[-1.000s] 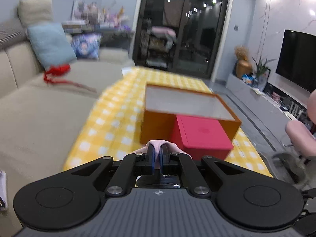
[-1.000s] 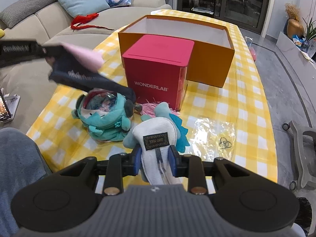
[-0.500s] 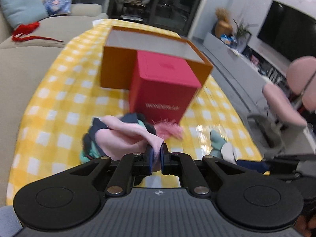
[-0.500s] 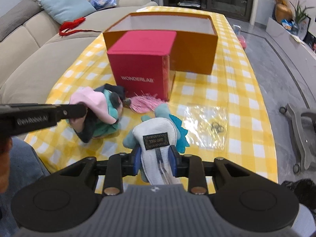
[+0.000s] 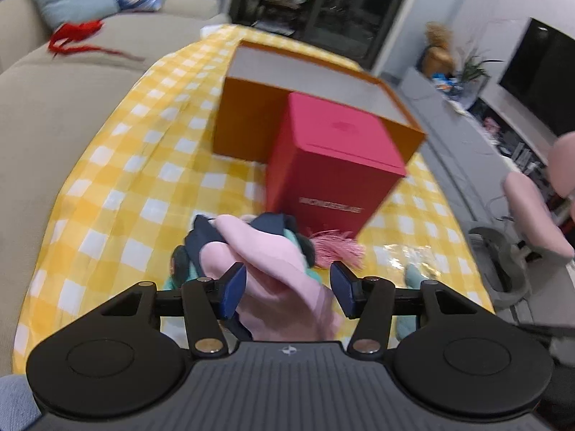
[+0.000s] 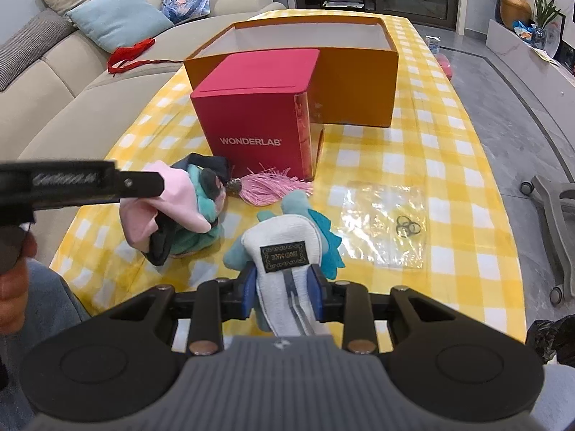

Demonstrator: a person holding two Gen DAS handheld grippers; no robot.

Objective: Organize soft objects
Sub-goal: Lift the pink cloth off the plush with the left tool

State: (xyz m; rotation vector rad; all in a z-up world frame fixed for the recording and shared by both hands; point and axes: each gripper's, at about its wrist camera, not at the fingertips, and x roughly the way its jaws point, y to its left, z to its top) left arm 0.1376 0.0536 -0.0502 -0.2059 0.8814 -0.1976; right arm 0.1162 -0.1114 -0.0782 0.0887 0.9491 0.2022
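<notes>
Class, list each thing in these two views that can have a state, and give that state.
Left gripper: open, jaws just opened, pink-and-navy soft toy between them.
Right gripper: shut on white-and-teal plush toy.
Orange cardboard box: open-topped.
Red cube-shaped box: lid on.

Both wrist cams sit close behind their jaws, angled down at the checked table — shared ahead: red box, orange box, plush pile.
</notes>
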